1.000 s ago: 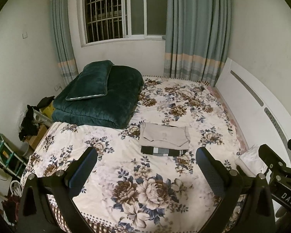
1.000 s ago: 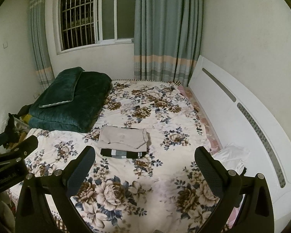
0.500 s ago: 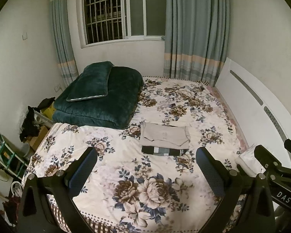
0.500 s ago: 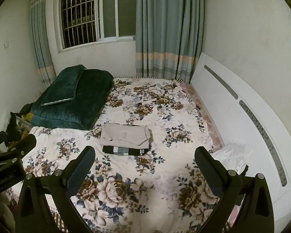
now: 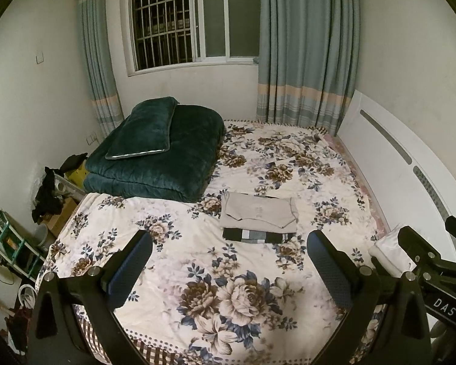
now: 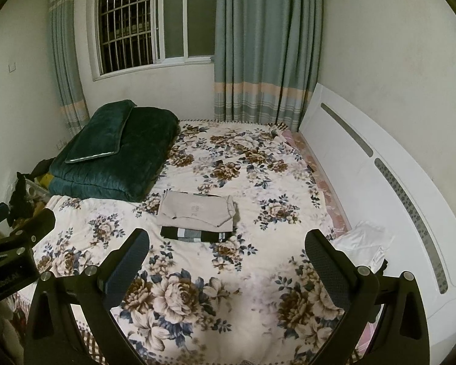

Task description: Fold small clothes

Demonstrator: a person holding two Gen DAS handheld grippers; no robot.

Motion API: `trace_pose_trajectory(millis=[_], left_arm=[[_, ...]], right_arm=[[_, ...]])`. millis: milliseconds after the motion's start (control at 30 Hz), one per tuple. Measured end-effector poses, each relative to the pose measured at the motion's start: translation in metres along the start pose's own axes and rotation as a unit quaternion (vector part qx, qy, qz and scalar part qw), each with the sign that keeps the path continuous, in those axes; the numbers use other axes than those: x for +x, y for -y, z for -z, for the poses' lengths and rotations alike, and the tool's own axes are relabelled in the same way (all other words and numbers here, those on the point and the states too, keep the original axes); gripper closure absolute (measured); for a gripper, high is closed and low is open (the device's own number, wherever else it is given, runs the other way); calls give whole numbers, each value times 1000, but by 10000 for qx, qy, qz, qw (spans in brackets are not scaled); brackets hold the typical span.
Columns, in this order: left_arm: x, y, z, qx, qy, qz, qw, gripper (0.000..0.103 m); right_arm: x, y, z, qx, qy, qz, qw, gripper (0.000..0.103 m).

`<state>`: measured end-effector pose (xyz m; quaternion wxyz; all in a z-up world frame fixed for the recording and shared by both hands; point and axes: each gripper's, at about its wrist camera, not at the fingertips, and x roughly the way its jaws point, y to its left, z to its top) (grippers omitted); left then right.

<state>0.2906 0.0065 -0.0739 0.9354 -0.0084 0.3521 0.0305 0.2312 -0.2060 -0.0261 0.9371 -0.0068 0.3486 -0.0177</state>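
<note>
Jaws wide on left gripper (image 5: 229,269) and right gripper (image 6: 226,269), both empty above floral bed (image 5: 197,252), folded beige garment (image 5: 258,213) stacked on folded striped garment (image 5: 255,236) mid-bed, near green quilt (image 5: 167,164).

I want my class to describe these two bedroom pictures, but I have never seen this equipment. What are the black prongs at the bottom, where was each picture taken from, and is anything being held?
The prongs belong to two hand-held claws; a person carries one in each hand. Each claw has a wide-angle camera looking forward along its two fingers, so each picture comes from one claw.

One picture is from the left claw, the other from the right claw. Each also catches the other claw at its edge.

Both claws are open and hold nothing. They hover above a bed with a flowered sheet. On it lies a folded beige shirt on top of a folded dark striped garment. Farther back sits a folded green quilt with a green pillow on it. Something white lies by the white headboard.
</note>
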Motion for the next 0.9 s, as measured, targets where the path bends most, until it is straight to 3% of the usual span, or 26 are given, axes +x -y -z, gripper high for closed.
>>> trace_pose_trajectory(millis=[900], left_arm=[[-6, 3, -2, 54, 62, 10, 10000, 0]], right_arm=[[-1, 1, 0, 0, 7, -2, 10000, 0]])
